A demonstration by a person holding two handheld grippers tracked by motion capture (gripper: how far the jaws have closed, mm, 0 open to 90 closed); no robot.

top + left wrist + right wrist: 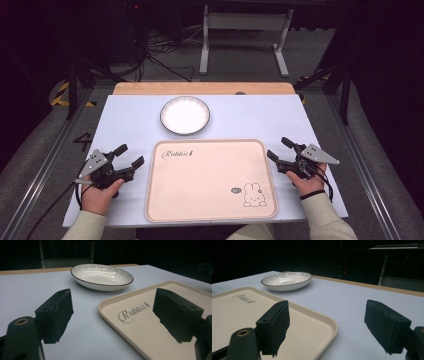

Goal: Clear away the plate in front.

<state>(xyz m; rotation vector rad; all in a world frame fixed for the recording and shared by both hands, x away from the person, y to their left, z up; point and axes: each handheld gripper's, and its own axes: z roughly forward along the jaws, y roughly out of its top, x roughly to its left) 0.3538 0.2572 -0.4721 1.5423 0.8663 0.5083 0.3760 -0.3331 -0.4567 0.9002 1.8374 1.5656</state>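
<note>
High view: a cream tray (210, 180) lies at the middle of the desk's (130, 115) near edge, with a white bowl (185, 115) just beyond its far left corner, apart from it. The left tool (130, 156) sits near the tray's left edge, jaws spread with nothing between them, pointing toward the far right. The left hand (100, 192) grips it from behind, forearm coming in from the near edge. The right tool (280, 148) mirrors it near the tray's right edge, jaws spread, nothing between them, pointing toward the far left, held by the right hand (310, 184).

Left tool view: both black jaws stand wide apart, low over the desk. The tray's corner, lettered "Rabbit", lies between and under the right jaw; the bowl lies ahead, well apart.

Right tool view: jaws wide apart. The tray's corner lies under the left jaw; the bowl sits far ahead to the left.
</note>
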